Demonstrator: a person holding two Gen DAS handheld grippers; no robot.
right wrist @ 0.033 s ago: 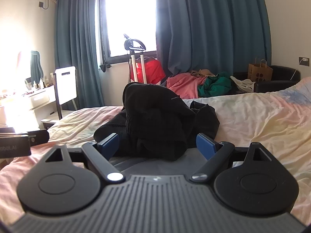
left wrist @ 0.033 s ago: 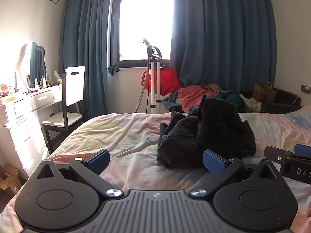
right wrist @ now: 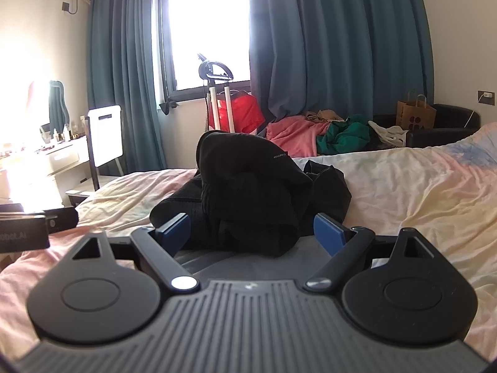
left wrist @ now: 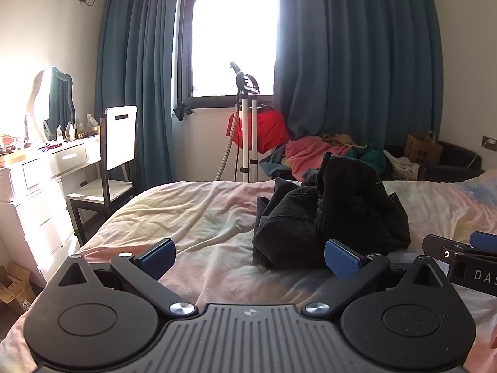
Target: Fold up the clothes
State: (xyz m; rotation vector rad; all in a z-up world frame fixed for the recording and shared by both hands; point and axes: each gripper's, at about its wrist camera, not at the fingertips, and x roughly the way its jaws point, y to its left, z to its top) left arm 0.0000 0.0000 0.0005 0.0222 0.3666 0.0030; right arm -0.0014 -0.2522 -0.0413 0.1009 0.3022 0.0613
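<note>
Both claws gape wide, holding nothing: left gripper [left wrist: 248, 258] over bare pastel bedsheet [left wrist: 192, 214], right gripper [right wrist: 251, 233] facing the crumpled black garment [right wrist: 248, 192].

Left gripper [left wrist: 248, 256]: jaws fully apart, nothing between them. Right gripper [right wrist: 250, 233] at its 3 o'clock: jaws wide.

Low bedside views toward window [left wrist: 233, 31]

Black left gripper [left wrist: 248, 256], blue ribbed pads [left wrist: 341, 258], silver screws.
</note>
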